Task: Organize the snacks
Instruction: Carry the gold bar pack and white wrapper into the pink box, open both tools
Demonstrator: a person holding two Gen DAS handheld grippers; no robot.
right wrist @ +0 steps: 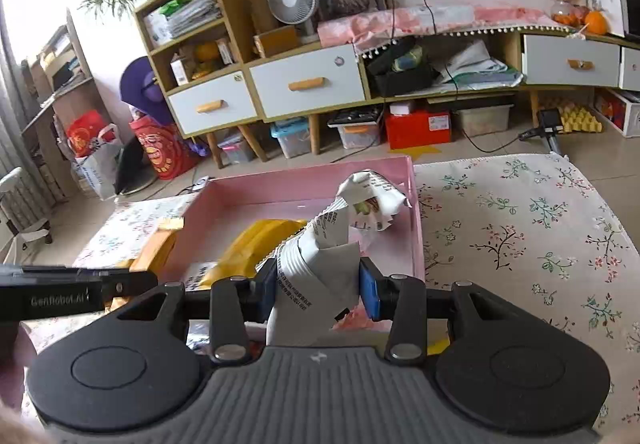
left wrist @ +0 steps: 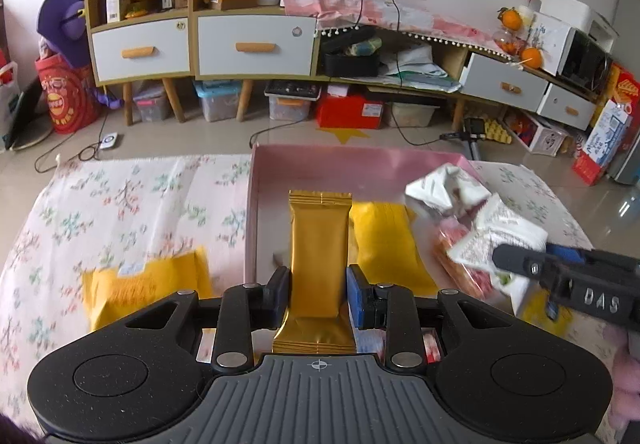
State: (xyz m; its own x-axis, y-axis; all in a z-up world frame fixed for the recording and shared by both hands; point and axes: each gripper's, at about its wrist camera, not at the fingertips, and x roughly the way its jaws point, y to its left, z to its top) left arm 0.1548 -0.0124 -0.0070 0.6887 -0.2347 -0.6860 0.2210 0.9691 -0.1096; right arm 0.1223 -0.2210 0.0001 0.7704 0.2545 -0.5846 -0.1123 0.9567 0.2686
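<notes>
Two tools clamped — left tool (left wrist: 318, 294) grips gold packet (left wrist: 318, 248), right tool (right wrist: 318, 290) white packet (right wrist: 316, 272).

You have a gold foil bar (left wrist: 318, 244) held upright over the pink box (left wrist: 320, 159), and a crumpled white packet (right wrist: 320, 264) raised above its right side. One yellow pouch (left wrist: 384, 244) lies inside; another (left wrist: 148, 284) rests on the floral cloth left of it.

- A glossy, metallic gold foil wrapper (left wrist: 318, 244) is seen at the frame's centre.
- A smooth, matt pink box (left wrist: 360, 163), seemingly card, is shown toward 12 o'clock.
- Crinkled white printed packets (right wrist: 320, 256) look like plastic film.
- A flowered cloth (right wrist: 540, 224) at 3 o'clock appears woven and matt.
</notes>
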